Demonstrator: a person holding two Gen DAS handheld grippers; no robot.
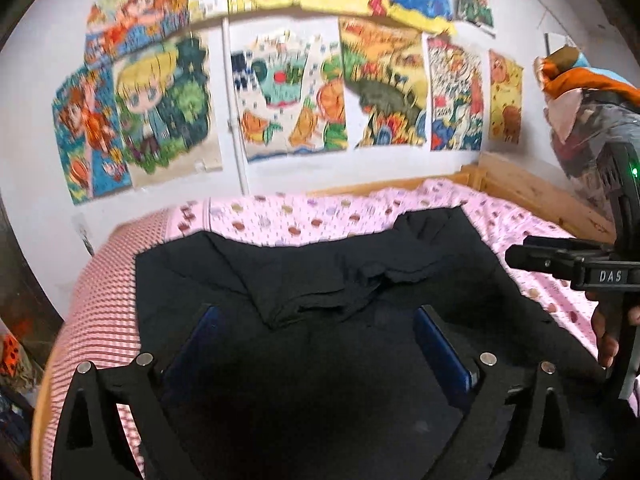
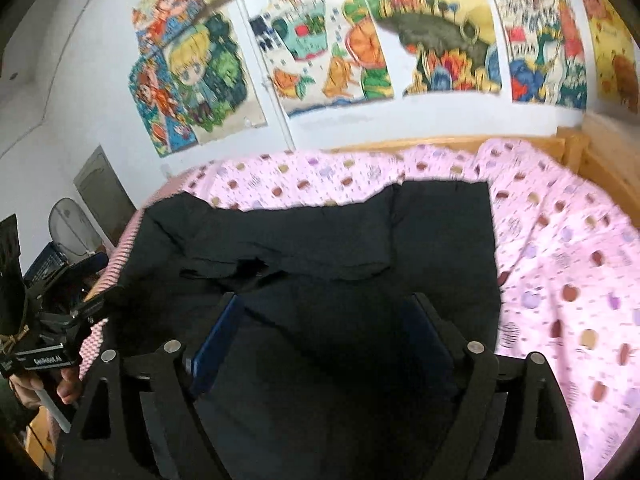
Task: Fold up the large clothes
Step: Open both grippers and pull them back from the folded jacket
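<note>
Nearest me, both grippers hang over the cloth w/ nothing in them: left gripper [image 1: 316, 344] spread wide, right gripper [image 2: 324, 332] released too, blue pads clear of fabric, so I reckon a fold was just laid. The black garment [image 1: 328, 272] lies flat on the pink dotted sheet [image 2: 560, 248], top part doubled toward me. Beyond: wooden bed frame [image 1: 516, 184], then posters [image 1: 288, 96] on the wall

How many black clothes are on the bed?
1. A black garment lies spread on the pink dotted sheet, below both open grippers. More could be hidden under it.
</note>
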